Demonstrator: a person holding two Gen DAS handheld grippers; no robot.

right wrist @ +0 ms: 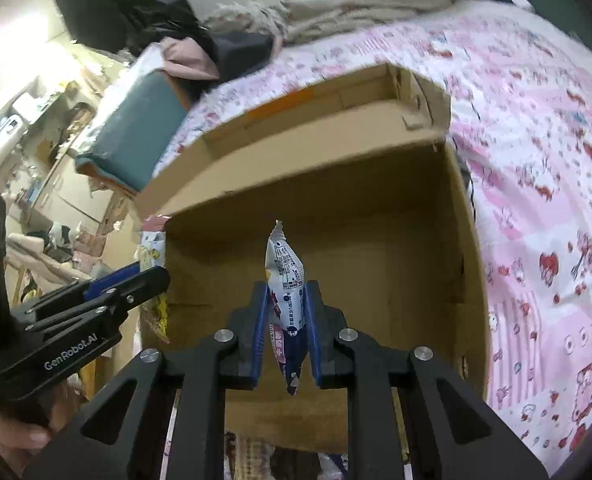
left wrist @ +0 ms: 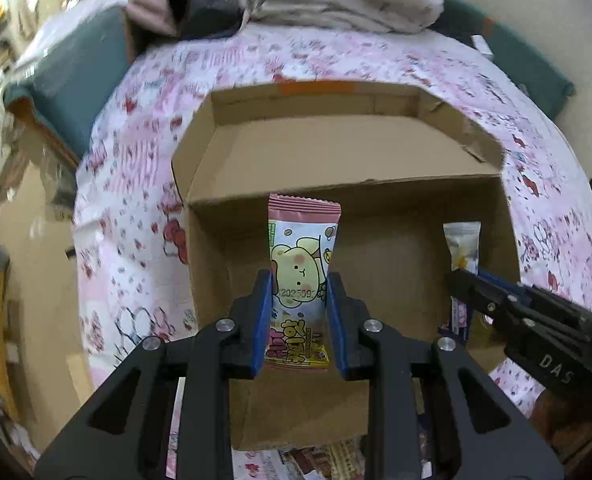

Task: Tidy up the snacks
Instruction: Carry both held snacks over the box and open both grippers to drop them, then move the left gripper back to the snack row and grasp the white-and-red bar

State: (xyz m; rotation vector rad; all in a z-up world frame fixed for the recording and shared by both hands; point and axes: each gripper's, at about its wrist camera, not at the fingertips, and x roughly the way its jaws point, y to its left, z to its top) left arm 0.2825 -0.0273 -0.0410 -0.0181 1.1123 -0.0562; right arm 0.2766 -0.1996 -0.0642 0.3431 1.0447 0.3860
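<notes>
Left tool (left wrist: pixel 299 312) clamping pink bear-print snack packet (left wrist: pixel 302 264), frame centre, over open cardboard box (left wrist: pixel 376 156) on bed. Right tool (right wrist: pixel 286 332) pinching white-blue packet (right wrist: pixel 286 276). Lowering both near floor, keeping apart, before releasing.

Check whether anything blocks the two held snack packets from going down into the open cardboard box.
Nothing visible does. The left gripper holds the pink bear snack packet and the right gripper holds the white and blue snack packet above the open cardboard box, whose lid is folded back and whose visible floor looks bare.
</notes>
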